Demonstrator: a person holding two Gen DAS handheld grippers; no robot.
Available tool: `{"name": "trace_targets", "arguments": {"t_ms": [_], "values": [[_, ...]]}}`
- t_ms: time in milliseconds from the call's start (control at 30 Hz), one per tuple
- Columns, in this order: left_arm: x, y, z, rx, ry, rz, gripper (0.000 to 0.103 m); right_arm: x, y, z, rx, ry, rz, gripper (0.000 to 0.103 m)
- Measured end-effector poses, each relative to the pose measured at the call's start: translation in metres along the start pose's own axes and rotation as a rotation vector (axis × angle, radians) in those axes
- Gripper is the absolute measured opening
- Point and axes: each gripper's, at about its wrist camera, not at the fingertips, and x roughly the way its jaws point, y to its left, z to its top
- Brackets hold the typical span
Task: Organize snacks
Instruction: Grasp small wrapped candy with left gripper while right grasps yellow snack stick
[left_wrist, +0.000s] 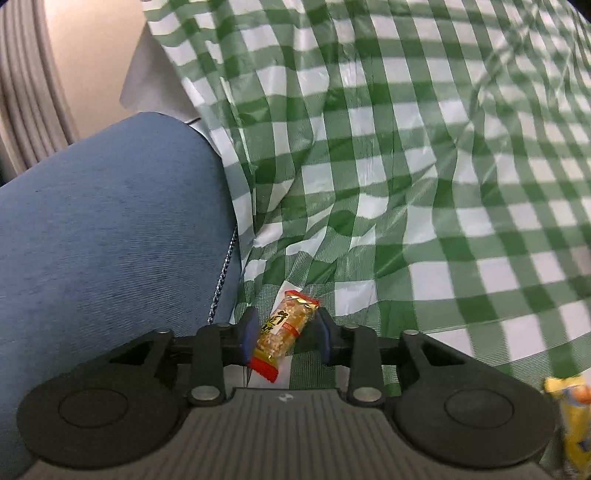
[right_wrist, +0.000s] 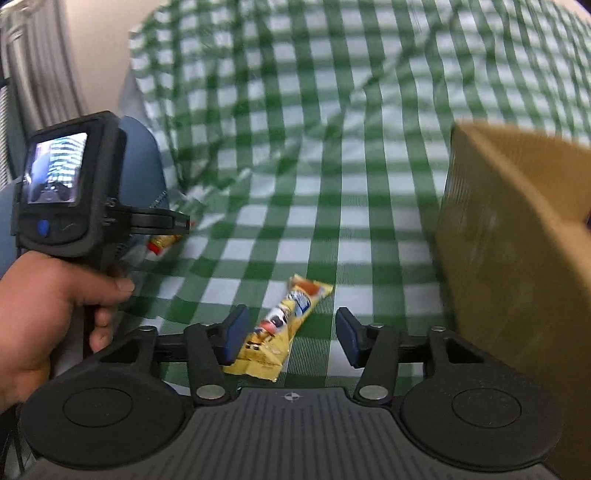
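Observation:
A small peanut bar (left_wrist: 282, 328) in a clear wrapper with red ends lies tilted on the green checked cloth (left_wrist: 406, 184), between the blue pads of my left gripper (left_wrist: 286, 321). The pads stand a little off its sides, so the gripper is open. In the right wrist view a long yellow snack packet (right_wrist: 284, 325) lies on the cloth between the wide-apart fingers of my open right gripper (right_wrist: 291, 334), closer to the left finger (right_wrist: 234, 332). The left gripper (right_wrist: 173, 221), held by a hand (right_wrist: 48, 306), shows at the left over the peanut bar (right_wrist: 162, 243).
A cardboard box (right_wrist: 517, 258) stands close on the right of the right gripper. A blue cushion (left_wrist: 110, 221) borders the cloth on the left. The yellow packet (left_wrist: 572, 424) shows at the left wrist view's bottom right. The cloth is wrinkled further back.

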Motion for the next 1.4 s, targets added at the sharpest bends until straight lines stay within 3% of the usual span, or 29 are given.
{"name": "trace_targets", "arguments": {"t_ms": [200, 233, 267, 333, 367, 433, 600, 900, 1100, 1233, 1367, 1400], "values": [[0.015, -0.002, 0.002, -0.006, 0.007, -0.003, 0.037, 0.027, -0.005, -0.001, 0.041, 0.050, 0.008, 0.056], [0.017, -0.001, 0.001, -0.011, 0.009, -0.008, 0.035, 0.031, -0.004, -0.002, 0.037, 0.061, 0.008, 0.056], [0.016, 0.000, 0.001, -0.018, 0.011, -0.015, 0.027, 0.035, -0.004, -0.004, 0.028, 0.072, 0.003, 0.055], [0.015, 0.002, 0.002, -0.038, 0.019, -0.023, 0.021, 0.035, 0.000, -0.009, -0.027, 0.055, -0.022, 0.043], [0.016, 0.001, 0.001, -0.047, 0.022, -0.025, 0.020, 0.032, 0.002, -0.011, -0.046, 0.054, -0.031, 0.030], [0.014, 0.002, 0.003, -0.068, 0.025, -0.040, 0.019, 0.029, 0.000, -0.012, -0.047, 0.051, -0.028, 0.021], [-0.014, 0.010, 0.008, -0.121, 0.009, -0.064, 0.018, 0.009, -0.001, -0.006, -0.070, 0.007, -0.032, 0.011], [-0.108, 0.027, -0.003, -0.236, 0.070, -0.239, 0.018, -0.054, 0.016, -0.009, -0.192, -0.003, 0.062, 0.000], [-0.163, 0.032, -0.049, -0.342, 0.208, -0.407, 0.018, -0.108, 0.017, -0.021, -0.210, 0.026, 0.131, 0.000], [-0.174, 0.034, -0.069, -0.443, 0.320, -0.514, 0.018, -0.132, 0.017, -0.044, -0.237, 0.076, 0.162, 0.000], [-0.172, 0.034, -0.081, -0.505, 0.385, -0.515, 0.018, -0.136, 0.014, -0.070, -0.239, 0.156, 0.159, 0.003], [-0.174, 0.034, -0.082, -0.507, 0.385, -0.512, 0.018, -0.135, 0.013, -0.074, -0.228, 0.162, 0.145, 0.011]]}}
